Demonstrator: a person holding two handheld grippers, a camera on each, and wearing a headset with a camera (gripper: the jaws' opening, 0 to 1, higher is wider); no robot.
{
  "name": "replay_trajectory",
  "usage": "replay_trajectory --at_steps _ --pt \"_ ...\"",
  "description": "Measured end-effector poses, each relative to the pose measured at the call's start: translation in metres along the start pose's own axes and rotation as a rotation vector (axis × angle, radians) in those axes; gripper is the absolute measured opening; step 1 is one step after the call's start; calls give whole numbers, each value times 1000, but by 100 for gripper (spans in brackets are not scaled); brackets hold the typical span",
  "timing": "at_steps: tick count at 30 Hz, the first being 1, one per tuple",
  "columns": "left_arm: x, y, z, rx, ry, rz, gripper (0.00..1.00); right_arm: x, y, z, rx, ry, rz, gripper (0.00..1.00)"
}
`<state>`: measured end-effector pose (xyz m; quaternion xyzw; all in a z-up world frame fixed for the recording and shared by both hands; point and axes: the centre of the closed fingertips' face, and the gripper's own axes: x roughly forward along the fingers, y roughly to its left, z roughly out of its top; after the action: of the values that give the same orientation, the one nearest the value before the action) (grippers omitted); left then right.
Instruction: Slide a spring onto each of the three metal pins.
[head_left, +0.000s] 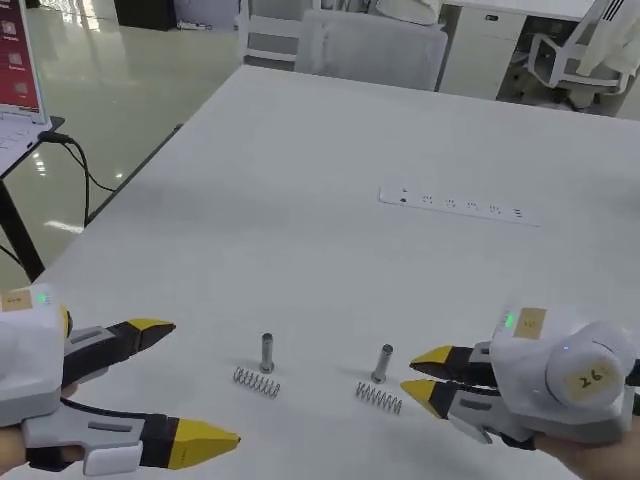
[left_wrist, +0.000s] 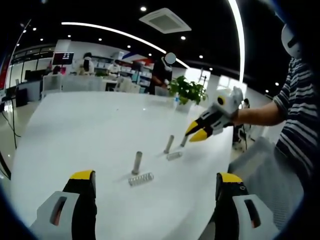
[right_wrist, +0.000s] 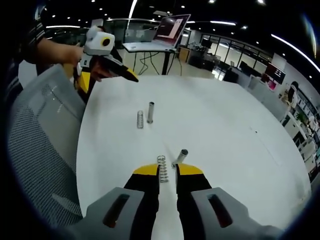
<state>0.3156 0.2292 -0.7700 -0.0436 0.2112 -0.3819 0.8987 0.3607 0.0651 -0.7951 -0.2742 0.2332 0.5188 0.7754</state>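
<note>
Pins: L pin (head_left: 267, 352) and R pin (head_left: 383, 363) stand upright on table (head_left: 300, 200), well apart, each w/ a spring lying flat just beside its base, L spring (head_left: 256, 381) and R spring (head_left: 378, 397), neither on a pin. L gripper (head_left: 195, 382) hovers left of L spring, jaws wide apart, empty; R gripper (head_left: 412, 372) is just right of R pin & R spring, jaws only a narrow gap apart, nothing held. Power strip (head_left: 460, 206) lies further back on table.
</note>
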Motion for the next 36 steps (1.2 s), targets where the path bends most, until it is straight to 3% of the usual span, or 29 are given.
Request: replay_trajectory --at_steps 14,36 --pt "-1 -1 -2 -3 5 -1 97 26 9 -18 -2 61 34 10" --pt "-3 0 -5 -5 13 5 97 46 8 -44 25 138 47 9"
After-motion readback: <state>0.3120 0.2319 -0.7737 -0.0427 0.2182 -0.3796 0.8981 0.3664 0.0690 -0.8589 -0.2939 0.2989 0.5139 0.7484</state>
